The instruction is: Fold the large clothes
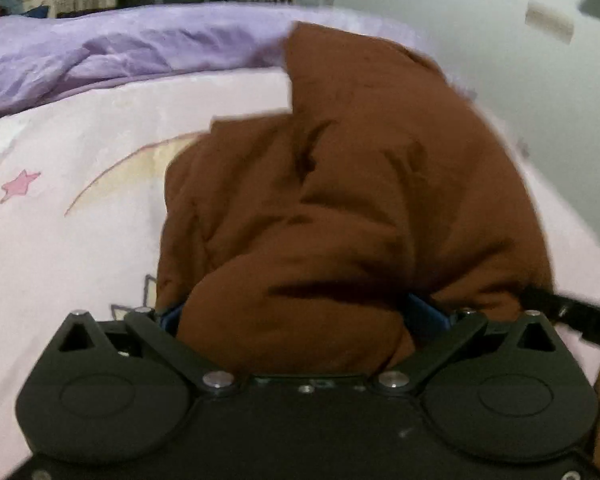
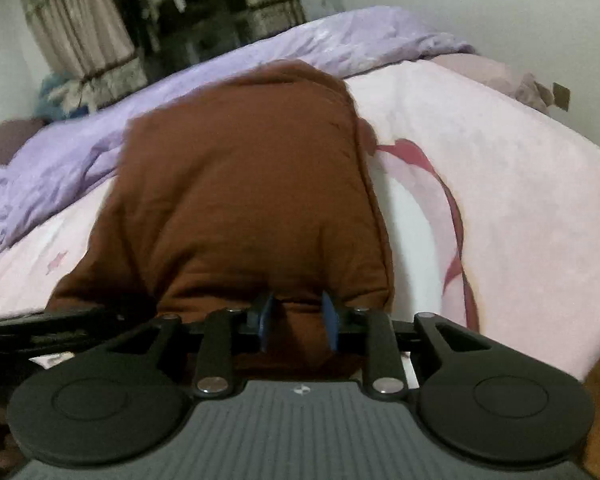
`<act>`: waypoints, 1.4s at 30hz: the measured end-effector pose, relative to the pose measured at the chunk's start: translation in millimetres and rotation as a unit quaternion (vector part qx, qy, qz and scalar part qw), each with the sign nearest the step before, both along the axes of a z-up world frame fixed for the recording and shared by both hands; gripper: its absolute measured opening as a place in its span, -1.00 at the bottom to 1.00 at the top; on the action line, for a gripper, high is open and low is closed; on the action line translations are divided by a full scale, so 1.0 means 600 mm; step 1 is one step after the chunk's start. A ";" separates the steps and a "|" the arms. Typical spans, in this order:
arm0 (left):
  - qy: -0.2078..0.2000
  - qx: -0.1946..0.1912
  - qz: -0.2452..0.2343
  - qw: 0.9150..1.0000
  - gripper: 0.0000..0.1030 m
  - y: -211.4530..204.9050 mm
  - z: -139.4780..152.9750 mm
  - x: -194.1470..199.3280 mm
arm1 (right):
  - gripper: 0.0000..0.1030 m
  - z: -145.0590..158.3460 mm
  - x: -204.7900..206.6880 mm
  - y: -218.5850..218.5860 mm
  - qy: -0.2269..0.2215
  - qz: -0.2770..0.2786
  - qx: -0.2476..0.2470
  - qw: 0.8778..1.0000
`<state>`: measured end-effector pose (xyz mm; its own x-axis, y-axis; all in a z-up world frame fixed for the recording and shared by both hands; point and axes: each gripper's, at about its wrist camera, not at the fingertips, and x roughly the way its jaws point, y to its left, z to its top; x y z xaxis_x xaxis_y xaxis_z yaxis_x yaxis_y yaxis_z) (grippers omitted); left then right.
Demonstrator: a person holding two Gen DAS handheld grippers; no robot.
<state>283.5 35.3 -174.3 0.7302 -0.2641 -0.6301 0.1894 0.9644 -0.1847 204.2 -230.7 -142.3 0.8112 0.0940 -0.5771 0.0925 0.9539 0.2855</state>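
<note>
The right gripper (image 2: pixel 298 320) pinches the brown garment (image 2: pixel 240 184); the left gripper (image 1: pixel 296 316), spread wide, must close on cloth before lifting.

the brown garment (image 1: pixel 340 208) bulges over the left gripper (image 1: pixel 296 316) and hides both fingertips, so only slivers of the 2 blue pads (image 1: pixel 424 314) show beside the garment. in the right wrist view the garment's (image 2: pixel 240 184) lower edge covers the right gripper's (image 2: pixel 298 320) pad tips. behind the garment, the curtains (image 2: pixel 76 36) and dark shelving are smeared by blur. the bedsheet (image 1: pixel 68 240) runs off the frame's left edge.
</note>
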 end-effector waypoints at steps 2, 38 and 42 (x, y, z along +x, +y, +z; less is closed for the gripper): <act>-0.006 0.008 0.008 1.000 1.00 0.000 0.030 -0.031 | -0.33 0.027 -0.024 0.004 -0.011 -0.006 -0.011 1.000; -0.051 0.114 0.044 0.991 1.00 -0.106 0.107 -0.287 | 0.67 0.085 -0.192 0.059 -0.029 -0.024 -0.164 0.986; -0.054 0.116 0.042 0.991 1.00 -0.110 0.109 -0.288 | 0.68 0.085 -0.192 0.058 -0.030 -0.023 -0.162 0.986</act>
